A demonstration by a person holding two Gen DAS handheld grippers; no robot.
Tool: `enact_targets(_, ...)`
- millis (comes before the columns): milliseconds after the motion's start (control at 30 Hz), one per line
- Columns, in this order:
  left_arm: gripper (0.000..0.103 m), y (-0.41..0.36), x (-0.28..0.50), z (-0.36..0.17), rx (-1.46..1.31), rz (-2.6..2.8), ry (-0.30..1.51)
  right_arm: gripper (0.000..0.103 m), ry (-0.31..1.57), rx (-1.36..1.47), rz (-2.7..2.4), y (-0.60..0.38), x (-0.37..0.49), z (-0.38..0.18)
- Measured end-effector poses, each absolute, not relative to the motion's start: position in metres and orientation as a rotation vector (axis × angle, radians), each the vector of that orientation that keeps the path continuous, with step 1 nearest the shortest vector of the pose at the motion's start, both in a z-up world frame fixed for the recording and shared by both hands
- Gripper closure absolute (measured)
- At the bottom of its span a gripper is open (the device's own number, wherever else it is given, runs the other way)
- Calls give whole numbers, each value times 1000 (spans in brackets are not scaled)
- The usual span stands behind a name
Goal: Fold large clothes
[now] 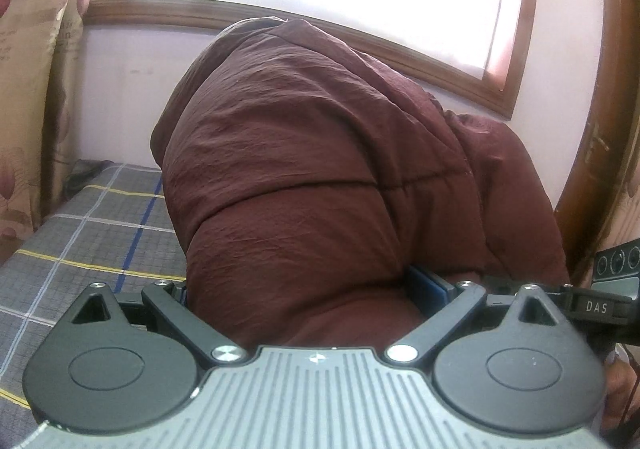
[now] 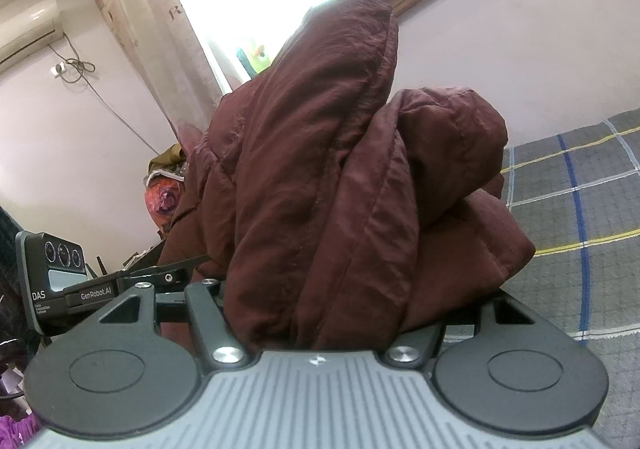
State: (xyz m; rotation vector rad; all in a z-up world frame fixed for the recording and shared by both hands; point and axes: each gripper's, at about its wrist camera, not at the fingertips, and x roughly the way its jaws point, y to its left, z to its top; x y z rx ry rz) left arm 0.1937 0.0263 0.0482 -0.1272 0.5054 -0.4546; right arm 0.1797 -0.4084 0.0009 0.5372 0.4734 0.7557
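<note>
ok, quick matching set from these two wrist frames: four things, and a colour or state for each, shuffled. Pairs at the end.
Things:
1. jacket
2. bedsheet
3. window frame
4. left gripper

Colour or state:
A. brown wood
B. grey plaid with yellow and blue lines
C. dark maroon, puffy and bunched
D. closed on fabric

Pairs: 1-C, 2-B, 3-A, 4-D

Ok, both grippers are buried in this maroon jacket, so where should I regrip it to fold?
Take the maroon jacket at the stitched edge standing up at its top, coming from above. That ridge is thin and free, unlike the puffy bulk wedged in the right hand-held gripper and the left hand-held gripper.
</note>
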Motion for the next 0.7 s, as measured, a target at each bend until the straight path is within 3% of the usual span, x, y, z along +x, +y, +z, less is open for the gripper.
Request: enact_targets(700,8,25,193,43,-154,-435,520,37,479,532,750,-403,181,1)
